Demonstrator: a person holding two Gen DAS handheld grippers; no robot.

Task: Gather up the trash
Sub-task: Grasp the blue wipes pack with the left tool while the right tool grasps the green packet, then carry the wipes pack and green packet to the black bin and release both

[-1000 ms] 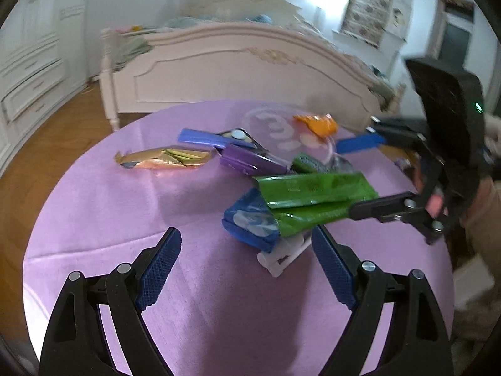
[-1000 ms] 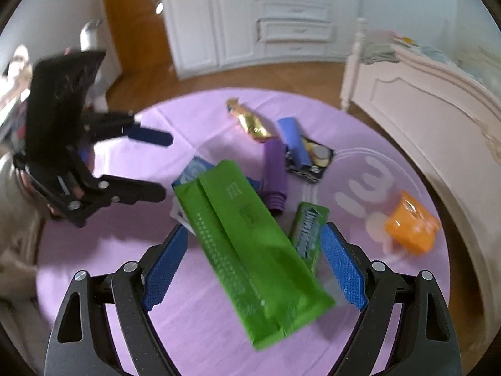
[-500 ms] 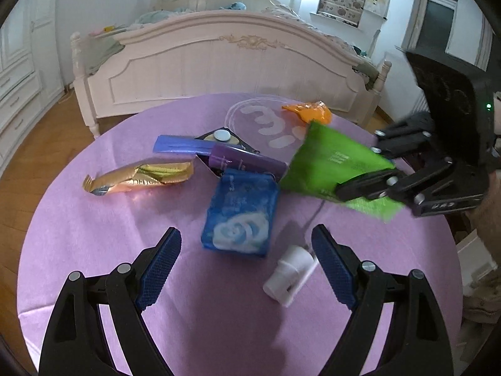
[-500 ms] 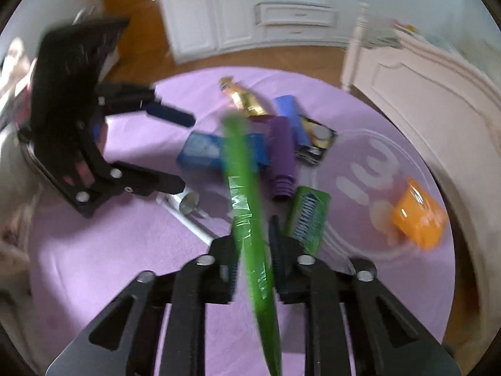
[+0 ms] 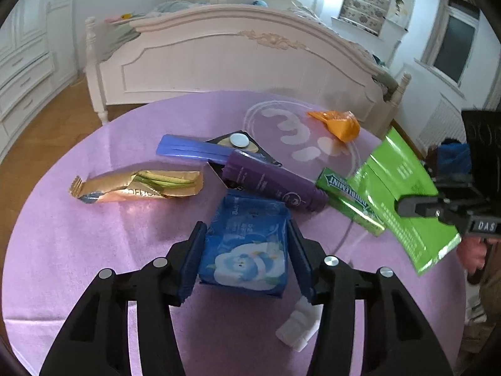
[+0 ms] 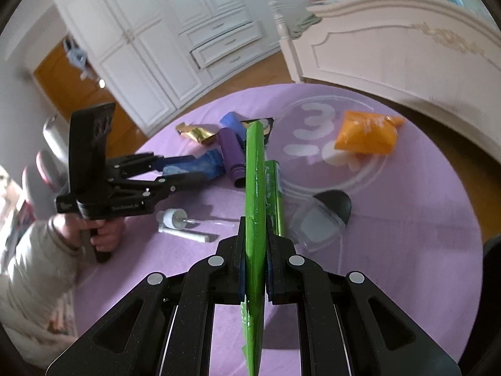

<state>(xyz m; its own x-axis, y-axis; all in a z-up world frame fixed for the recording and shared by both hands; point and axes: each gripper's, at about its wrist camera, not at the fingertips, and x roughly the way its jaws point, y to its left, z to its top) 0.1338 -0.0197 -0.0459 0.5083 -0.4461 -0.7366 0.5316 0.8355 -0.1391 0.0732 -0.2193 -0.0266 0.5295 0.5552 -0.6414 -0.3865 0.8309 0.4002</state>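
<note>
Left wrist view: left gripper (image 5: 245, 244) jaws, just closing, hug the blue tissue pack (image 5: 247, 244) on the purple table (image 5: 94, 235); right gripper (image 6: 254, 244) clamps the green wrapper (image 6: 255, 188) edge-up above it.

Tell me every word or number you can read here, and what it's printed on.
"DOUBLEMINT": green gum pack, upside down.
"DAS": right gripper's body.
"3": clear round lid.
Gold wrapper: partly legible letters only.
Blue tissue pack, purple tube, green bag: print too small.

green wrapper (image 6: 254, 188): flat, edge-up, off table | blue tissue pack (image 5: 247, 244): flat on purple table (image 5: 94, 235)
</note>
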